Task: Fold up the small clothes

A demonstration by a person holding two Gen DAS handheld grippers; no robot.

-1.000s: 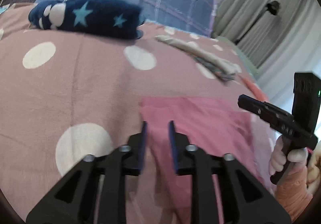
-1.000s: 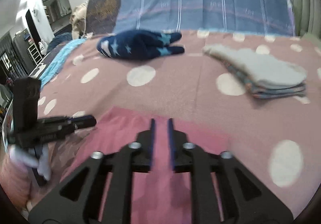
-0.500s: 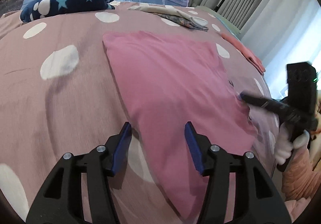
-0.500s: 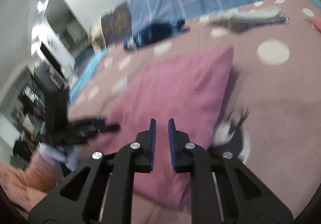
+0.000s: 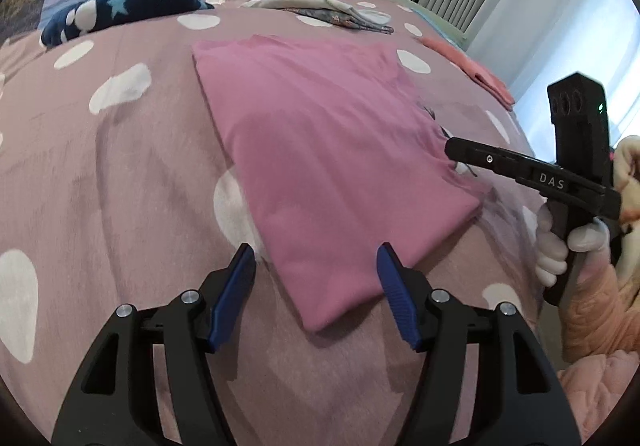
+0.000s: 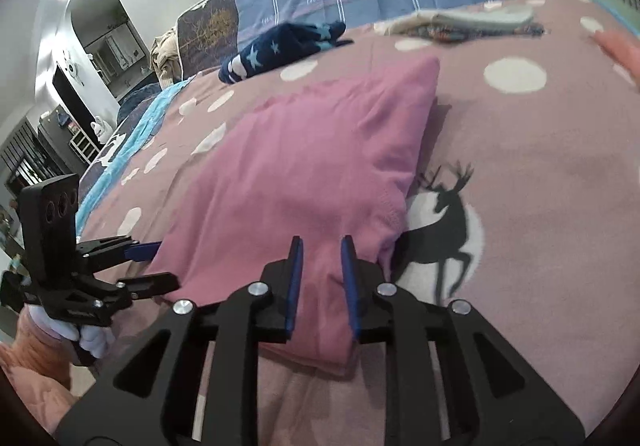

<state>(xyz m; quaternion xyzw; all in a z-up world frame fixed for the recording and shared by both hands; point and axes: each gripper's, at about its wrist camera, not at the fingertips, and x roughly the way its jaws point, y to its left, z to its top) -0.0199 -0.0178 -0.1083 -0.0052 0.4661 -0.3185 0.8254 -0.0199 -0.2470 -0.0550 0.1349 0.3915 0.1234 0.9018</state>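
Item: folded pink cotton garment (image 5: 320, 150), a flat soft rectangle on my dusty-pink fleece blanket with white dots (image 5: 120, 182).

Left claw (image 5: 316, 278) — jaws have just been opening and stand wide, nothing pinched; the garment's near corner lies between and just ahead of the pads.

Right claw (image 6: 322, 274) — jaws have just been parting a little, a narrow gap; pink cloth lies between them, seemingly not clamped.

Handling, as I judge it: light, limp, prone to sag and slip open. Best taken at the two near corners, pinching all layers together.
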